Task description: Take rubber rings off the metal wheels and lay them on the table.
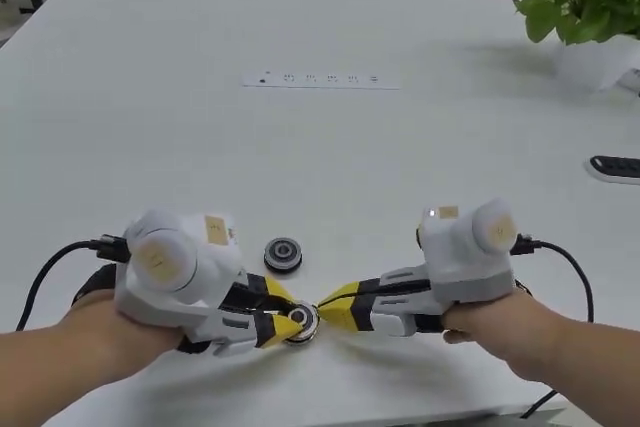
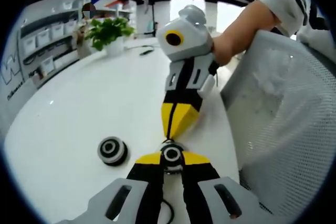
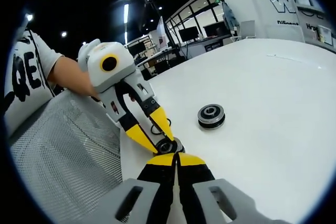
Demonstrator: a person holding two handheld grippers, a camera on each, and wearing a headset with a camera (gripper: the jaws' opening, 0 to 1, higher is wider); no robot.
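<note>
While the left gripper (image 2: pixel 171 159) is clamped across the metal wheel (image 2: pixel 171 153), the right gripper (image 3: pixel 176 157) meets it nose to nose. The wheel sits dead ahead of the right tips and touches them. Right jaws are pressed narrow at the rim. I can't tell if the rubber ring is pinched between them, too small. The wheel face looks up, so its axle runs across both grippers' long axes. My read: the ring has to peel off along that axle, not straight back. The second wheel (image 3: pixel 211 115) lies flat on the table (image 1: pixel 320 147), ahead and right of the right tips, untouched.
</note>
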